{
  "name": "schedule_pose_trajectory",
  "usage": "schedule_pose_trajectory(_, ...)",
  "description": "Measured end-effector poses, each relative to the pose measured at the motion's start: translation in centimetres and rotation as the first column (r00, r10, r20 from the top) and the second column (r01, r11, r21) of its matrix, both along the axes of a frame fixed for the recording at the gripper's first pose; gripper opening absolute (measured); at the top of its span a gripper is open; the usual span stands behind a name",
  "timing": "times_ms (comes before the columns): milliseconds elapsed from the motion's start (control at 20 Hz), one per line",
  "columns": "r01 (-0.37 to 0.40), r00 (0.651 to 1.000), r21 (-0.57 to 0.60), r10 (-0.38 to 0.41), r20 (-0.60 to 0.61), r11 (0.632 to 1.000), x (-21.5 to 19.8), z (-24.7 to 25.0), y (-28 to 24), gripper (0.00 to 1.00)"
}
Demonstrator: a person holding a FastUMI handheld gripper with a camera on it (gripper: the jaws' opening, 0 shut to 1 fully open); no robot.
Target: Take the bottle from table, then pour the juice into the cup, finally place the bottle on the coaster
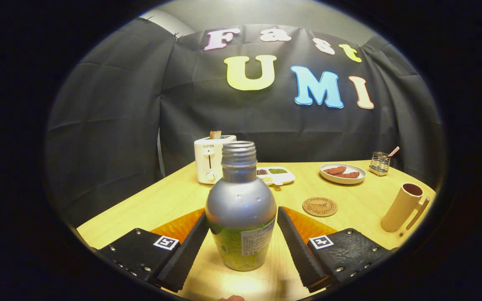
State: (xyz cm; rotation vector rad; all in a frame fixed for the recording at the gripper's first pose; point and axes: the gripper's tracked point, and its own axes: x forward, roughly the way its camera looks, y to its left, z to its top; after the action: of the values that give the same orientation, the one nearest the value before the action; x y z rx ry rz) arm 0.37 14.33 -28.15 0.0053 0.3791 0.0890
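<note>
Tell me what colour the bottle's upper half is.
Silver-grey, above a green label; the bottle stands between the open tongs, gripper view.

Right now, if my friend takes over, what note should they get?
Tool: open, a finger on each side of the bottle; whether they touch it, I can't tell.
Bottle: upright on the table, cap off, between the fingers.
Coaster: bare, just beyond the right finger.
Cup: right of the coaster, standing on the table.
Done: tool lined up around the bottle.
Left: close and lift, pour into the cup, set the bottle on the coaster.
</note>
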Motion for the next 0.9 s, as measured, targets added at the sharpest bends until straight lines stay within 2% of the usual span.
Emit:
schedule_pose_trajectory(400,0.008,0.999,-0.002,-0.008,-0.045,1.000,0.0,-1.9,0.0,0.98)
schedule_pose_trajectory(500,0.008,0.999,-0.007,-0.009,-0.043,1.000,0.1,-2.0,-0.1,0.81)
schedule_pose_trajectory(900,0.023,0.993,0.045,-0.018,-0.116,0.999,0.4,-0.7,-0.2,0.73)
